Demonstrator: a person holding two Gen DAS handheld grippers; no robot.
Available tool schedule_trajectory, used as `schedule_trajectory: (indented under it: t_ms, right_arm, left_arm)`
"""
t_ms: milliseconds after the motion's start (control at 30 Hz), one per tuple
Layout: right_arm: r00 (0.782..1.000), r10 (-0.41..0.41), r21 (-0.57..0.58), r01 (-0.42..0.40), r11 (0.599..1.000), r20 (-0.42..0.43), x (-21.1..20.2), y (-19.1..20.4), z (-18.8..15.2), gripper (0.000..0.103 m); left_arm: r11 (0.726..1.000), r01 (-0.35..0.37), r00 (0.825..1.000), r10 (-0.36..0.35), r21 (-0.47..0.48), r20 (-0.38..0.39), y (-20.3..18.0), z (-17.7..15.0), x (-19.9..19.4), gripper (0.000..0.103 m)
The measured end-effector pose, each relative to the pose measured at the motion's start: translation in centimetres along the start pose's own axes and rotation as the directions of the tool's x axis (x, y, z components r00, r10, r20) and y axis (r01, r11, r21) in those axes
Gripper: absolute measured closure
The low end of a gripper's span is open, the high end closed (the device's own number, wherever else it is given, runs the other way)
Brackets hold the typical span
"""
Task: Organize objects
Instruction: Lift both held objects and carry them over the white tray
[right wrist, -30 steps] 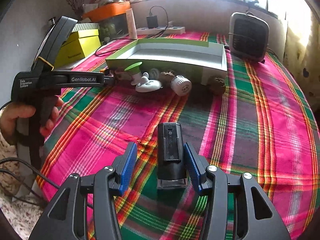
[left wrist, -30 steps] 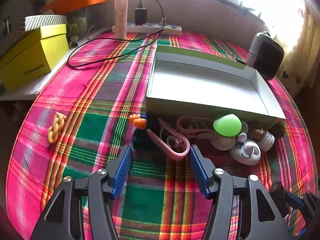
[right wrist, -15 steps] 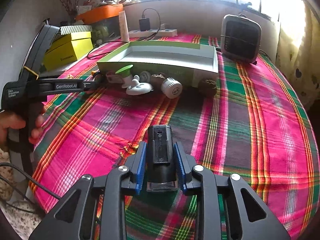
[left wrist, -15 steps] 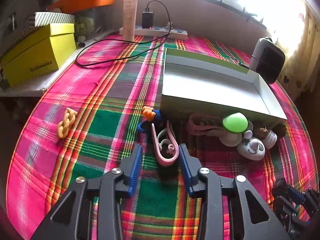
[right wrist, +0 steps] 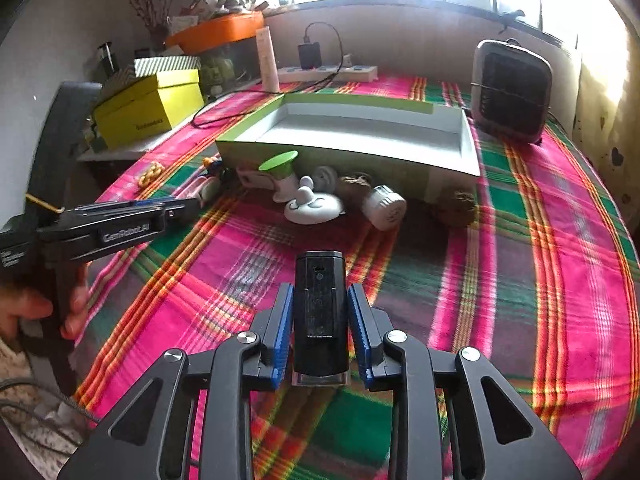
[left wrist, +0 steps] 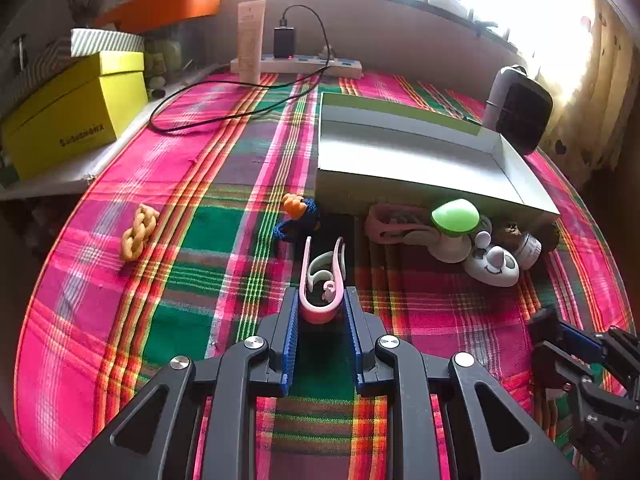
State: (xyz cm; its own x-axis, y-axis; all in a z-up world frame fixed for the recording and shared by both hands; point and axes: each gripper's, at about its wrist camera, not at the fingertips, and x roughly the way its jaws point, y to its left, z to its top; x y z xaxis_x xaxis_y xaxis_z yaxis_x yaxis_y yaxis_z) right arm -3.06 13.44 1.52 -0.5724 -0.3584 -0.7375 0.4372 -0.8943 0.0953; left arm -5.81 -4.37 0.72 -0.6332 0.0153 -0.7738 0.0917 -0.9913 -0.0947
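Plaid tablecloth | green-rimmed tray | toys crowd tray's near wall

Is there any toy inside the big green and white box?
No, the big green and white cardboard box shows only its bare white floor; the toys lie on the plaid tablecloth beside it.

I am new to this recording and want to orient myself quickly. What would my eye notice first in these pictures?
First, the bright pink-and-green plaid tablecloth covering the whole table, with an empty green-edged tray at its far middle. Next, the left gripper, its jaws closing around a pink clip, and the right gripper shut on a black rectangular device in the foreground.
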Motion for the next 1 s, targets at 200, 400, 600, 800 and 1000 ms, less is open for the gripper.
schedule_trajectory:
  t_ms: [200,400,600,800,1000]
  right_arm:
    - [1.000,0.013,-0.005,-0.013,1.000,-0.015,0.6,0.3,0.4,0.074]
    - [1.000,0.009,-0.014,-0.009,1.000,-0.030,1.1,0.8,0.8,0.074]
    - [0.999,0.020,-0.018,-0.021,1.000,-0.035,1.5,1.1,1.3,0.074]
    - [0.999,0.027,-0.011,-0.027,1.000,-0.040,2.0,1.3,1.7,0.074]
    - [0.999,0.026,-0.016,-0.027,1.000,-0.044,2.1,1.6,1.9,0.074]
  left_arm:
    - [1.000,-0.001,1.000,0.002,0.019,-0.005,-0.5,-0.3,-0.1,0.082]
    - [1.000,0.000,1.000,0.000,0.027,-0.005,-0.4,0.0,0.2,0.069]
    - [0.999,-0.010,1.000,0.010,0.036,0.002,-0.3,0.6,0.7,0.069]
    - [0.997,-0.036,0.999,0.036,0.064,0.004,-0.7,1.0,1.0,0.077]
    - [0.996,-0.035,0.999,0.035,0.081,0.006,-0.8,1.2,1.1,0.081]
